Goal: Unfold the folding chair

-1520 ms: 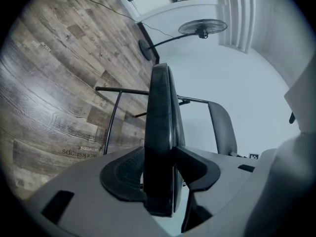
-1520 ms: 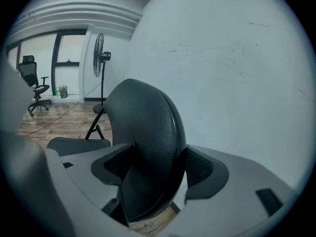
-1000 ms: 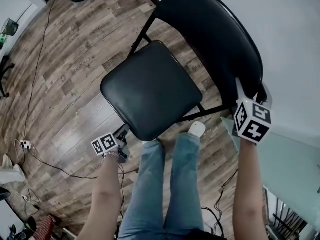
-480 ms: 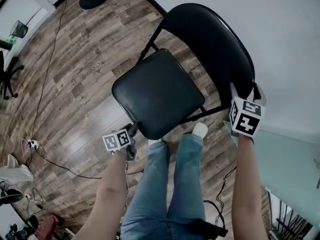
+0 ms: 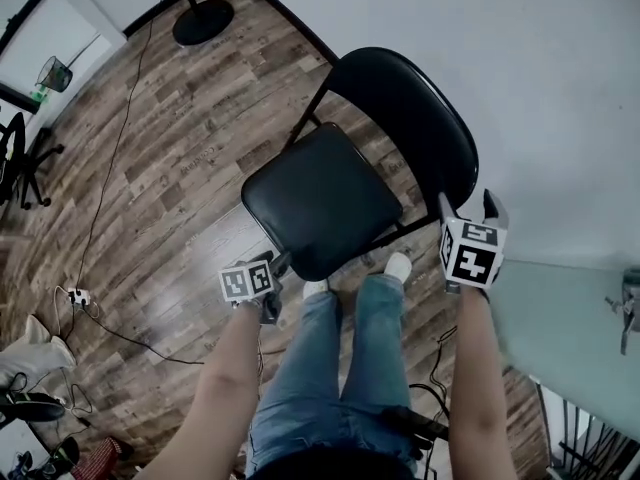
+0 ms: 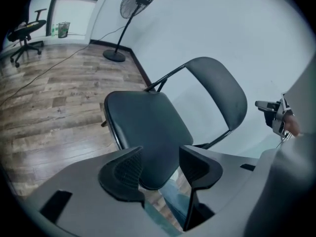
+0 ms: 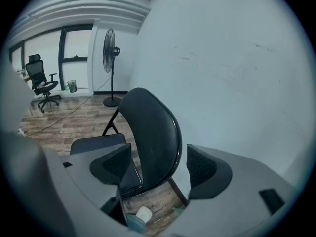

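The black folding chair stands open on the wood floor, its seat level and its backrest toward the white wall. My left gripper hovers just off the seat's near left corner. Its jaws are opening, and in the left gripper view nothing lies between them; the seat is beyond them. My right gripper is at the backrest's near end with its jaws apart. In the right gripper view the backrest shows through the gap, clear of both pads.
The person's jeans legs and a white shoe are right behind the chair. A standing fan's base is at the far wall, and an office chair stands at the left. Cables trail on the floor. A pale green surface is at the right.
Both grippers have risen and the chair now looks smaller and farther away. The left gripper has come up beside the seat's corner. The right gripper has drawn back from the backrest's end.
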`<state>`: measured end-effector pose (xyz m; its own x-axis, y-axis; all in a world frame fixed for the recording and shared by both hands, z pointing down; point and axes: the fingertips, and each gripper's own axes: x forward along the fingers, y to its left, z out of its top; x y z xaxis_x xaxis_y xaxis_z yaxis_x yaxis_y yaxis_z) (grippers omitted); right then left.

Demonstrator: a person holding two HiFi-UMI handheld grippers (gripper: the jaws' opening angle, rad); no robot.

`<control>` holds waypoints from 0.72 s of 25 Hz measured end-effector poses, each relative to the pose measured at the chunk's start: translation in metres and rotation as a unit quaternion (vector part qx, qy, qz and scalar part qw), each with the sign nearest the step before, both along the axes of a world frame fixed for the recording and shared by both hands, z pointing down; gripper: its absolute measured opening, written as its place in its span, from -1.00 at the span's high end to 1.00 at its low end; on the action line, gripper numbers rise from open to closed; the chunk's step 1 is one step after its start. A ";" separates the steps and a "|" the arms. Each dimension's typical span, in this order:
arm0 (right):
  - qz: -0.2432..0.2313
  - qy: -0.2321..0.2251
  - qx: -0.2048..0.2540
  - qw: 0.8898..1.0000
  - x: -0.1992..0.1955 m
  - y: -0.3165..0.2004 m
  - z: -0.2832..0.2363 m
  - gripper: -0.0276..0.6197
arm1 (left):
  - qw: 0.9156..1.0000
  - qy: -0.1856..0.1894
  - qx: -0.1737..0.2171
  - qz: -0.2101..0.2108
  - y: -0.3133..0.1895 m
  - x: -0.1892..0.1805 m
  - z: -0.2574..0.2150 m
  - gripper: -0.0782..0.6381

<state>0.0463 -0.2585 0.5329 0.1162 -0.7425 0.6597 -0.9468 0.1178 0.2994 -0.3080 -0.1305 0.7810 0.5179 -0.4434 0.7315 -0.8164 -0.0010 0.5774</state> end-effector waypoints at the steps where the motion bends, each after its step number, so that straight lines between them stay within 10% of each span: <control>1: -0.002 -0.002 -0.001 1.000 -0.003 0.006 -0.006 -0.15 | 1.000 0.003 0.004 -0.003 -0.001 0.001 -0.009 0.15; 18: -0.056 -0.068 0.029 0.996 -0.012 0.080 -0.089 0.04 | 0.990 -0.044 0.133 0.017 -0.005 0.049 -0.158 -0.27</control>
